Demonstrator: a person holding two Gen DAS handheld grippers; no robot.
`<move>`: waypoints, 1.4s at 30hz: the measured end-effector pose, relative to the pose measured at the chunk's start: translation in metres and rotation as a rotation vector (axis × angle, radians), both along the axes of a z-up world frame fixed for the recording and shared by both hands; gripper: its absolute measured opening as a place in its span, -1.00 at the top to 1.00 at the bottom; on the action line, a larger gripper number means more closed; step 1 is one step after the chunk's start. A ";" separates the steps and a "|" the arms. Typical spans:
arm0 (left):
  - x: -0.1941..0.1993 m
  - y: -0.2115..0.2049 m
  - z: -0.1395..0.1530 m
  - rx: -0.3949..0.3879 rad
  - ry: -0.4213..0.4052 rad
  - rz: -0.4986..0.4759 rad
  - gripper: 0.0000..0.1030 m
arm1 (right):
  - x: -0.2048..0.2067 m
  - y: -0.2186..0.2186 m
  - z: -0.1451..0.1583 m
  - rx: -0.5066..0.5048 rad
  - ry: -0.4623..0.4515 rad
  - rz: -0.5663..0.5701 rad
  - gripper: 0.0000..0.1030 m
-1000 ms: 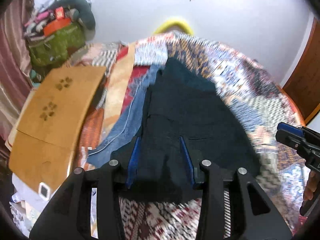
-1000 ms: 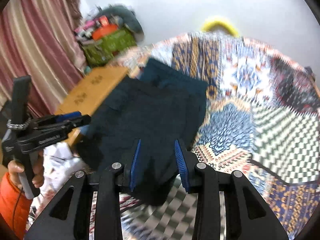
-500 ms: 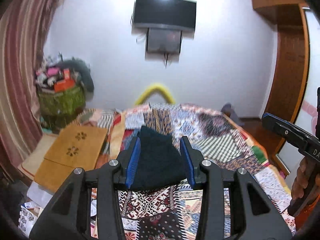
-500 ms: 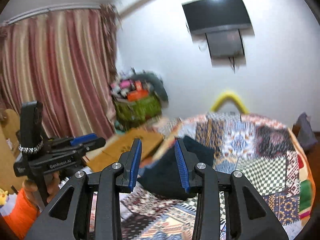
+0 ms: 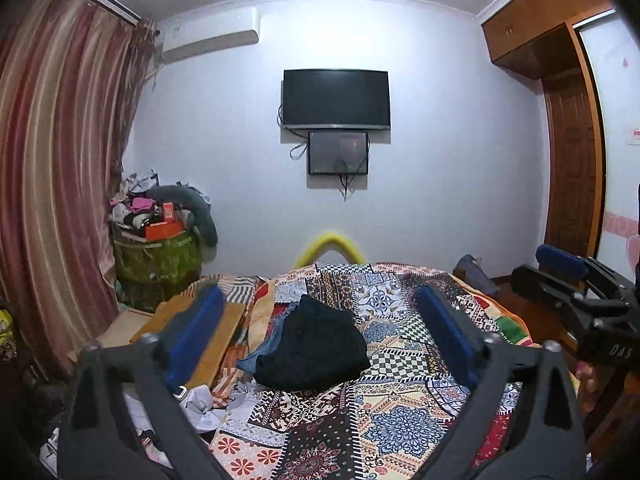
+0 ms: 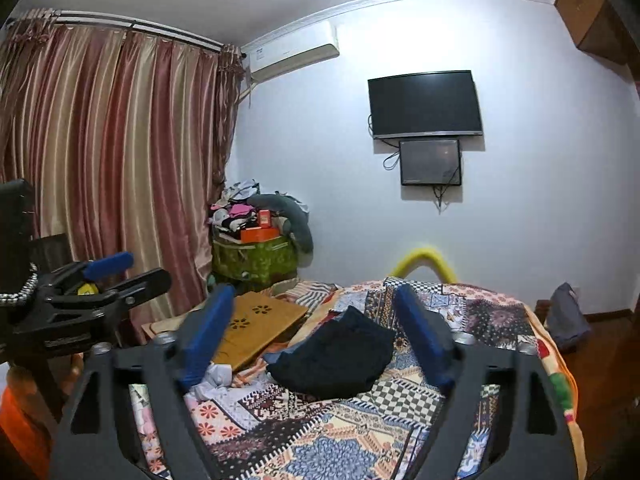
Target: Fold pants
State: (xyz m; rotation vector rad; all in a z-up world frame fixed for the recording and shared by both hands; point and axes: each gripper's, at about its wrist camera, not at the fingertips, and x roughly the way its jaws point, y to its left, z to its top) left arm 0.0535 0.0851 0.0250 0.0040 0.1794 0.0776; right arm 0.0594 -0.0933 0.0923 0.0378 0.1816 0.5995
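Curtains (image 6: 120,168) hang along the left wall; a heaped green basket (image 5: 158,256) fills the corner beyond them. A wooden lap desk (image 6: 256,328) rests against the bed's left edge, likely parked there to keep the bedspread free as a folding surface.

Left gripper (image 5: 320,332): jaws opening, spread wide, nothing between the pads. It points nearly level across the bed (image 5: 400,412), well clear of the fabric, which reads as a release, not a reach.

Pants (image 5: 316,350): dark, lying as a compact folded bundle on the patchwork bedspread, toward the left edge and about midway along the bed. A strip of blue denim (image 5: 256,354) shows beneath its left side, so the bundle appears to sit on another garment, possibly a stack.

Right gripper (image 6: 316,332): jaws opening too, empty, also nearly level and apart from the pants.

Judgement: fold looks finished; both tools are held up and away so the bundle is not disturbed. Loose edges on the near side cannot be ruled out.

Television (image 5: 336,98) on the far wall; wardrobe (image 5: 568,128) at right.
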 end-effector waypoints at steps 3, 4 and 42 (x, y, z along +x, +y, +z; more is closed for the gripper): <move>-0.008 -0.001 -0.003 -0.016 0.009 -0.003 -1.00 | -0.004 -0.003 -0.001 0.004 -0.008 -0.041 -0.98; -0.010 -0.001 -0.004 -0.018 0.012 -0.002 -1.00 | -0.007 -0.005 -0.001 0.010 -0.007 -0.056 -0.99; -0.006 -0.001 -0.015 -0.031 0.032 -0.020 -1.00 | -0.021 -0.016 -0.012 -0.002 0.045 -0.083 -0.99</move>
